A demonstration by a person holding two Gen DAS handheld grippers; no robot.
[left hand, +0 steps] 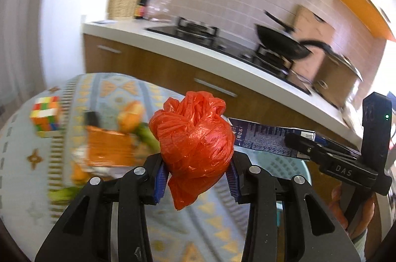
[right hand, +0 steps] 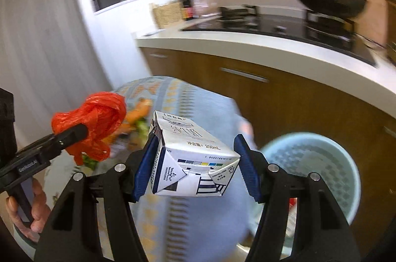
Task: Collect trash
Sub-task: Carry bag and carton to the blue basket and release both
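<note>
The right gripper (right hand: 195,163) holds a small milk carton (right hand: 195,158) tight between its blue pads, with the carton's long side pointing away from the claw, and the left gripper (left hand: 195,172) squeezes a scrunched-up red plastic bag (left hand: 193,138). Both pieces of trash are up in the air above the patterned tablecloth (right hand: 188,98). The pale blue trash basket (right hand: 321,163) sits lower down on the floor, past the table's edge and to the right, so I think the right hand is nearer and could drop first.
</note>
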